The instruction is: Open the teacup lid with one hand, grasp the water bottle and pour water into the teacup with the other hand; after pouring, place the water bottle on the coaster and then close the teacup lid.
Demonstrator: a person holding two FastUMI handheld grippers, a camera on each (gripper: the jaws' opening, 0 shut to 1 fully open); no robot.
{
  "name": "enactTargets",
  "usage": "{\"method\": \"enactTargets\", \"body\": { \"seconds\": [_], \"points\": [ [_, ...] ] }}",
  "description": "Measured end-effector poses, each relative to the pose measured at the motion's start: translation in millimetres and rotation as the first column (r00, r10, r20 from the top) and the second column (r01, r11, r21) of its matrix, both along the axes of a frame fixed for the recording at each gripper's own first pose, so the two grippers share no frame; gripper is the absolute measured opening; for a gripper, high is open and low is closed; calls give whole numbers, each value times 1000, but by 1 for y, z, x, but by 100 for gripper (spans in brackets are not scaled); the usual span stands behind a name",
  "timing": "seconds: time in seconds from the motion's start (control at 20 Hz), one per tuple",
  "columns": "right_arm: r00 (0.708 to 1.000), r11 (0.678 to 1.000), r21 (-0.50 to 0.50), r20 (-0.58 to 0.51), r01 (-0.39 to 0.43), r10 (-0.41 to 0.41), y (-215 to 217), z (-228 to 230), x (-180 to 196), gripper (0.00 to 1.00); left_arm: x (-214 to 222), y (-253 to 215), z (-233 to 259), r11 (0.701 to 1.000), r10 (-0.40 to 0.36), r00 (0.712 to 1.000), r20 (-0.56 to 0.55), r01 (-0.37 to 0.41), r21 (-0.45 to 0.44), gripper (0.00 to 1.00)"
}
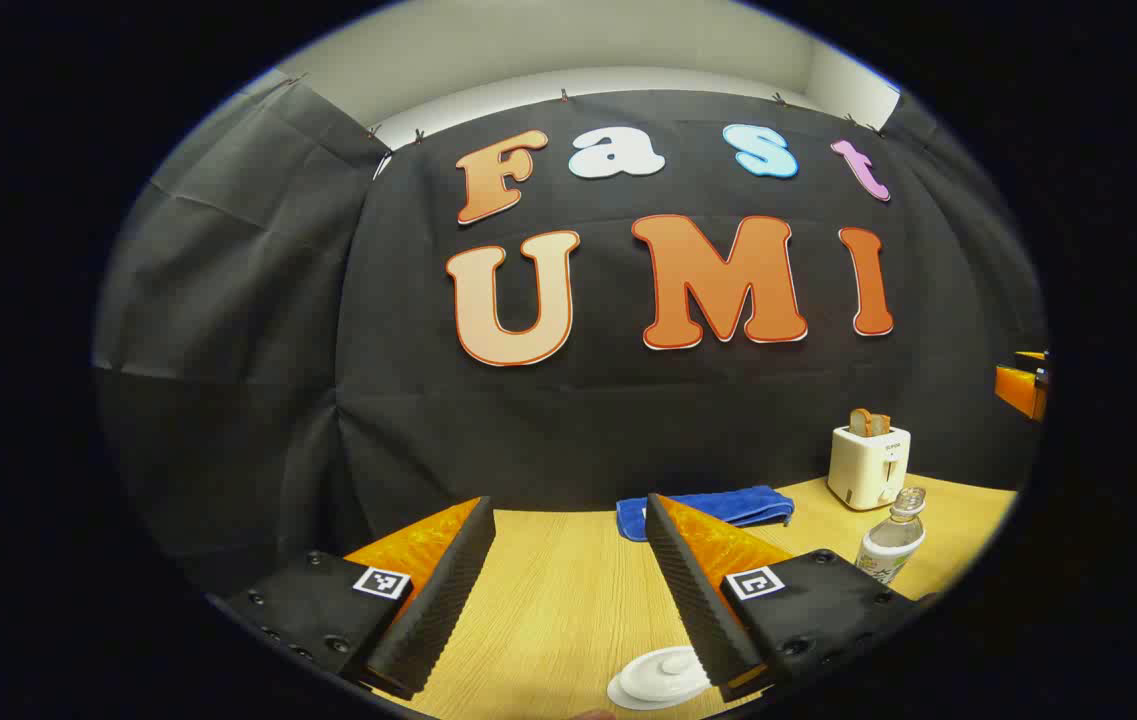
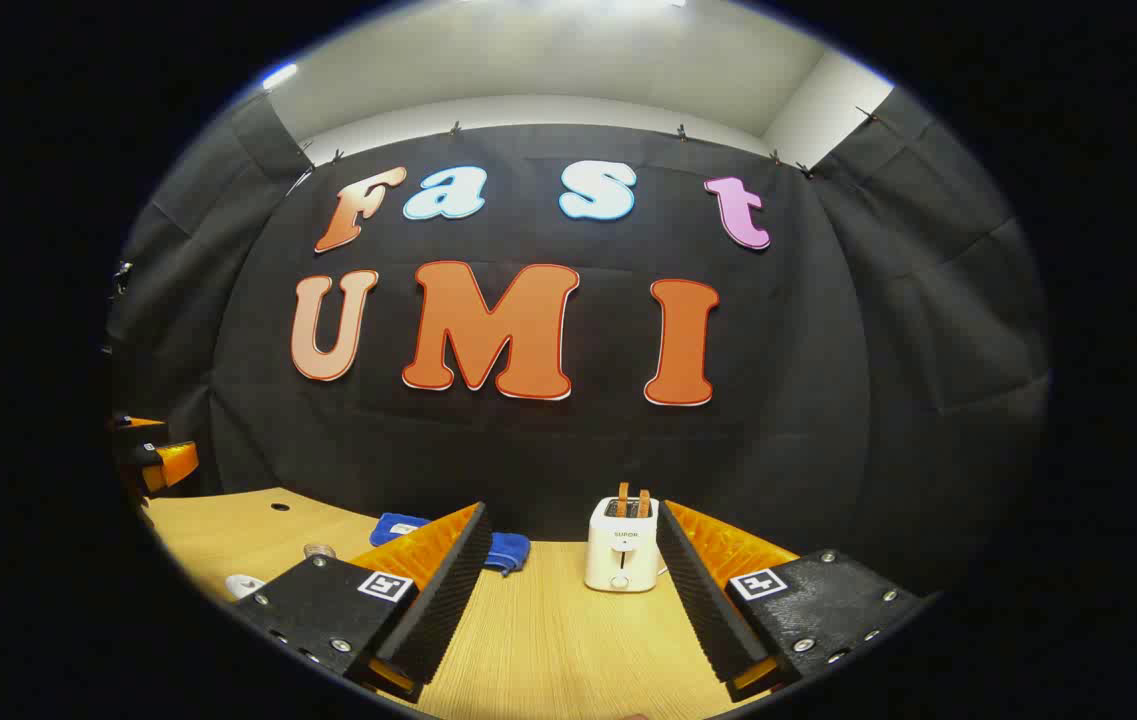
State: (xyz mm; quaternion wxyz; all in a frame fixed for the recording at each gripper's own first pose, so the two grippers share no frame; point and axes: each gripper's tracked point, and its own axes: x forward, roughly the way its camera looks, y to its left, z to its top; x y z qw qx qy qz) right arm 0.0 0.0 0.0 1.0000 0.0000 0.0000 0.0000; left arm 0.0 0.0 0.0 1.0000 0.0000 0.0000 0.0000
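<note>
Near the counter's front edge, the lidded teacup sits below the left tool, fingers apart; the water bottle stands rightward. Right tool is apart too. Nothing begun; lifting the lid likely comes next.

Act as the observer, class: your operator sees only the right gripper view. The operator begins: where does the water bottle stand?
Observer: The bottle stands upright on the table, just in front of the toaster.
Operator: And the teacup lid?
Observer: The white lid sits low between the fingers of the left tongs, nearer the right-hand one.
Operator: Are those tongs gripping it?
Observer: No, they are wide open, with nothing pressed between the pads.
</note>
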Motion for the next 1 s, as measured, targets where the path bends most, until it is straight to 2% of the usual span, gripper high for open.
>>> {"method": "enactTargets", "body": {
  "seconds": [0.3, 0.55, 0.75, 1.0],
  "points": [
    [1000, 1000, 27, -1, 3, -3, -8, 3, -2, 99, 0, -3, 0, 1000, -6, 1000, 2, 6, -10, 99],
    [1000, 1000, 5, 1, 15, -15, -10, 8, 0, 99, -1, -2, 1, 1000, -4, 1000, -1, 4, 0, 99],
    [1000, 1000, 1, 8, -21, 21, 0, 15, 3, 99, -2, 9, 4, 999, 24, 1000, 4, -24, 34, 99],
    [997, 997, 9, 2, -71, 71, 15, 12, 0, 99, -5, 9, 5, 999, 22, 1000, 8, -22, 26, 99]
  ]
}}
